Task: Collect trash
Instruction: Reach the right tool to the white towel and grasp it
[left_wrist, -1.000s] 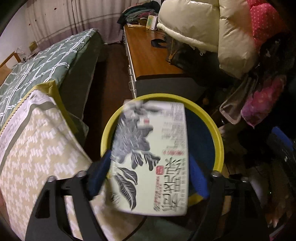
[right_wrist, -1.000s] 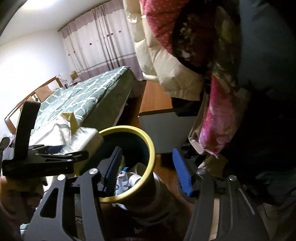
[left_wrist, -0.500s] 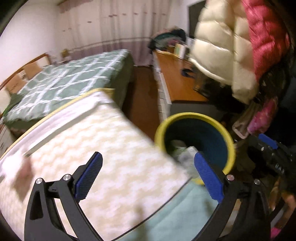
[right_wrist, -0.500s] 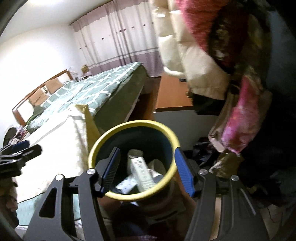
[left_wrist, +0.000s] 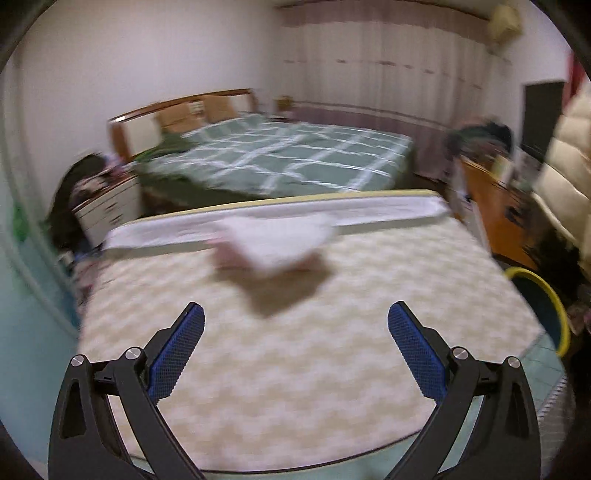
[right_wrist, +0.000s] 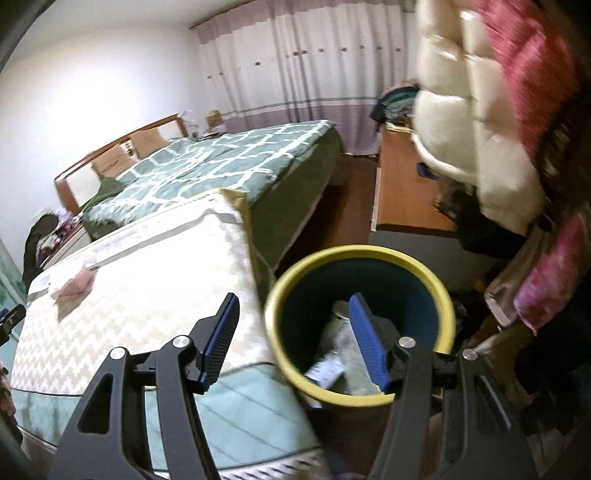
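My left gripper (left_wrist: 295, 306) hangs open and empty above a cream zigzag mattress (left_wrist: 295, 369). A crumpled white and pink paper (left_wrist: 273, 243) lies ahead of it near the mattress's far edge, blurred. The yellow-rimmed bin (left_wrist: 546, 295) is only a sliver at the right. In the right wrist view the bin (right_wrist: 369, 254) stands beside the mattress corner, holding a printed carton (right_wrist: 325, 365) and pale wrappers. My right gripper (right_wrist: 293, 301) hovers over its left rim, jaws partly apart with nothing pressed between the pads. The paper (right_wrist: 74, 288) shows far left.
A bed with a green checked cover (right_wrist: 221, 162) lies beyond the mattress. A wooden desk (right_wrist: 402, 192) runs along the right. Cream and pink padded coats (right_wrist: 472, 147) hang over the bin's right side. A white drawer unit (left_wrist: 110, 206) stands at the left.
The left gripper let the printed carton fall into the bin, opened wide and swung left over the mattress. The right gripper shifted so the bin now sits further right in its view.
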